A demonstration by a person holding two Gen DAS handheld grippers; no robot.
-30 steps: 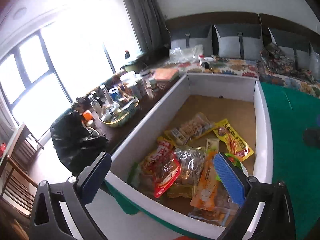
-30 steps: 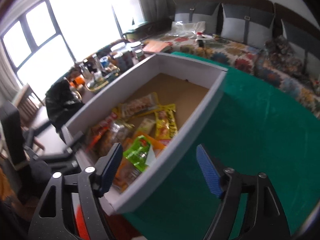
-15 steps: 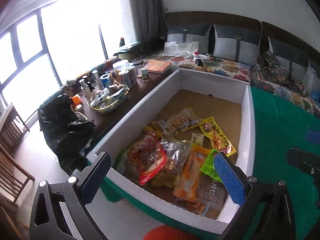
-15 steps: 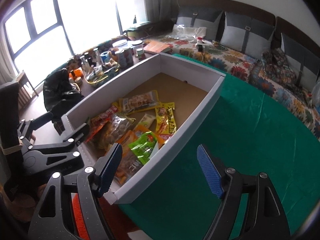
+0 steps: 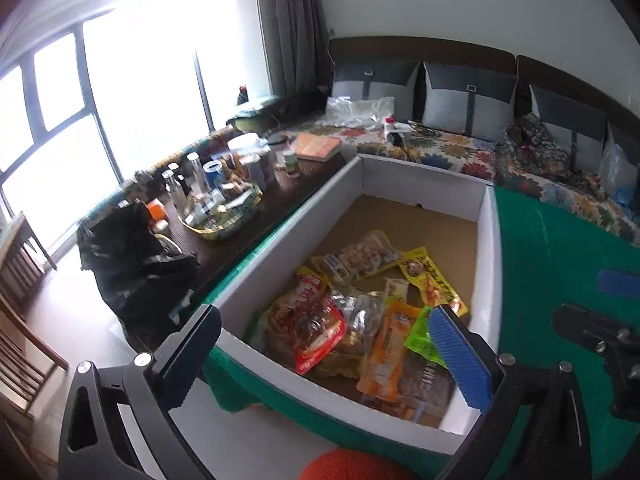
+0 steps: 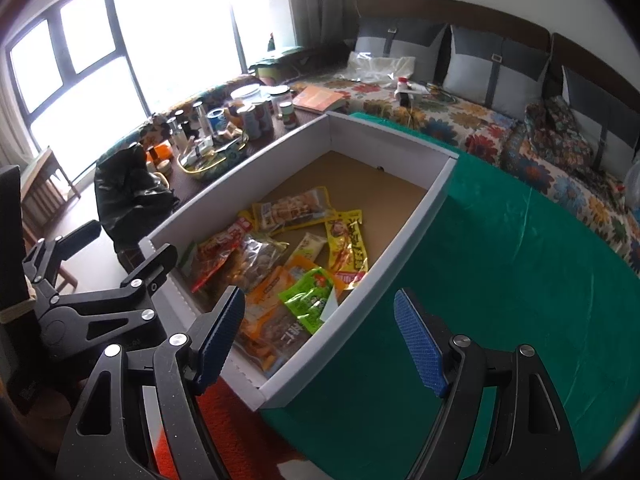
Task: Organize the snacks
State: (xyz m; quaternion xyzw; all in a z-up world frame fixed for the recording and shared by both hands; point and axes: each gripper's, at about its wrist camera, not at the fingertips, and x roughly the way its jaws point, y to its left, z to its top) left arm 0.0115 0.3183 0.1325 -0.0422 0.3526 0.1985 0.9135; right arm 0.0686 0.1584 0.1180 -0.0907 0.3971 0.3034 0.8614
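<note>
A long white cardboard box (image 5: pixel 486 264) with a brown floor sits on a green cloth. Several snack packets lie heaped at its near end: a red one (image 5: pixel 316 328), an orange one (image 5: pixel 388 352), a green one (image 5: pixel 418 338), a yellow one (image 5: pixel 432 280) and a clear pack of pastries (image 5: pixel 360 256). My left gripper (image 5: pixel 324 318) hangs open above the box's near left corner, holding nothing. My right gripper (image 6: pixel 318 297) is open and empty over the box's right wall (image 6: pixel 412 236), above the green packet (image 6: pixel 310 300). The left gripper's body (image 6: pixel 100 280) shows at the left of the right wrist view.
A dark side table left of the box carries bottles, jars and a basket (image 5: pixel 224 208). A black bag (image 5: pixel 132 252) stands at its near end. A floral sofa with grey cushions (image 5: pixel 440 148) runs behind. Green cloth (image 6: pixel 520 280) spreads right of the box. A wooden chair (image 5: pixel 20 280) stands far left.
Both grippers have lifted and drawn back from the box, so more of it and the room shows. The snacks have not moved. Both pairs of jaws stay open.
</note>
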